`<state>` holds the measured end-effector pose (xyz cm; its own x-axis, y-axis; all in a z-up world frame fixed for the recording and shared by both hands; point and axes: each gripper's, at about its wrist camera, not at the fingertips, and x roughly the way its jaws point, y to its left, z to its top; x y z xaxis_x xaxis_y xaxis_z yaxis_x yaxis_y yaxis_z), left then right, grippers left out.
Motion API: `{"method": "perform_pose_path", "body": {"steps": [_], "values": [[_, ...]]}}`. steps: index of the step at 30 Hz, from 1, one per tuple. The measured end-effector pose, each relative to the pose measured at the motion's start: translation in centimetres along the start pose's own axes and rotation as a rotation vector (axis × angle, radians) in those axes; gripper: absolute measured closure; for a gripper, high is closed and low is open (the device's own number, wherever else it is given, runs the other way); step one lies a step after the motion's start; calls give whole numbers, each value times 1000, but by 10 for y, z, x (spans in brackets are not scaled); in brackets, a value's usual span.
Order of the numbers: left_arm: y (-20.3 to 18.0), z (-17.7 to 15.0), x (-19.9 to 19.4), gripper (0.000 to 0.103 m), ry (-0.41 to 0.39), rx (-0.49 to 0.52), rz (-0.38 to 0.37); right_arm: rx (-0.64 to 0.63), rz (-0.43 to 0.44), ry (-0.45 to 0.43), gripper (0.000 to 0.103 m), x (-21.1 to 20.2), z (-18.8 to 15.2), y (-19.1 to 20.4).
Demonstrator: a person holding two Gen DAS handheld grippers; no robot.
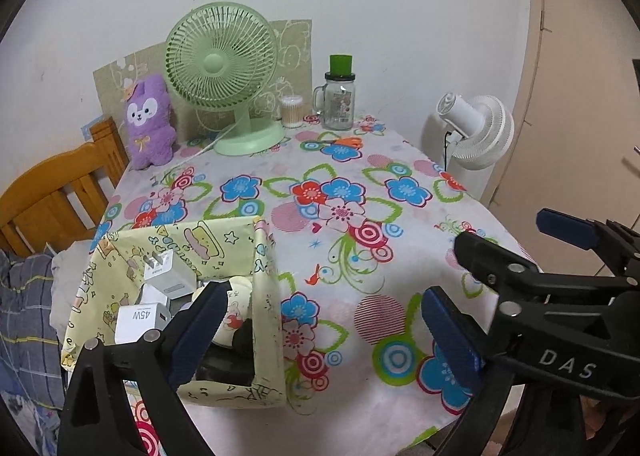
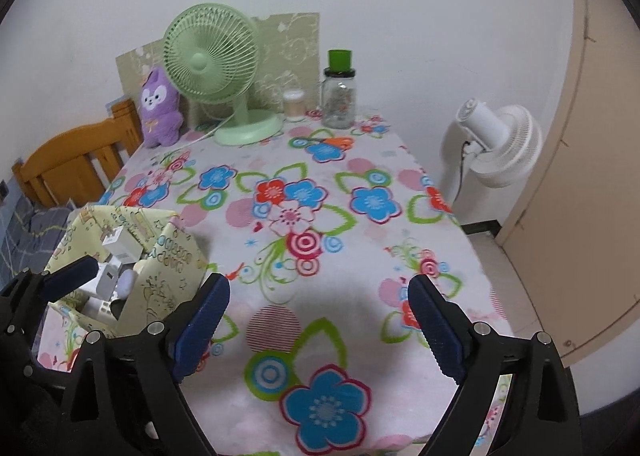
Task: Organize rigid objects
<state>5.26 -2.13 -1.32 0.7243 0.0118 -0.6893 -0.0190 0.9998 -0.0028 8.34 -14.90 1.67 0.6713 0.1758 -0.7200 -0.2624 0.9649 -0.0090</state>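
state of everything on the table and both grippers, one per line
left gripper: open, empty
right gripper: open, empty
yellow fabric box: open-topped, holding white chargers
green desk fan: upright
glass jar: upright, green lid on
cotton swab tub: upright
scissors: lying flat
purple plush: propped upright

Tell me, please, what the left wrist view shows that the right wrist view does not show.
Only the left wrist view shows the white charger marked 45W in the yellow box, and the orange-handled scissors clearly. Only the right wrist view shows more of the beige door. Both share the green fan, the purple plush toy, the glass jar with a green lid, the white fan, the flowered tablecloth, and both open, empty grippers: left gripper, right gripper.
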Motion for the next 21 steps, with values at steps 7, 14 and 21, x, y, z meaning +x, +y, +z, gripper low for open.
{"method": "perform_pose_path", "body": {"steps": [7,14,21], "values": [[-7,0,-18,0,-50,0,29,16,-42,-44,10,-22,-4,-18],[-11,-2,-41,0,-98,10,30,49,-74,-98,10,-49,-12,-33],[-10,-4,-63,0,-140,4,14,61,-100,-147,7,-74,-20,-38]]}}
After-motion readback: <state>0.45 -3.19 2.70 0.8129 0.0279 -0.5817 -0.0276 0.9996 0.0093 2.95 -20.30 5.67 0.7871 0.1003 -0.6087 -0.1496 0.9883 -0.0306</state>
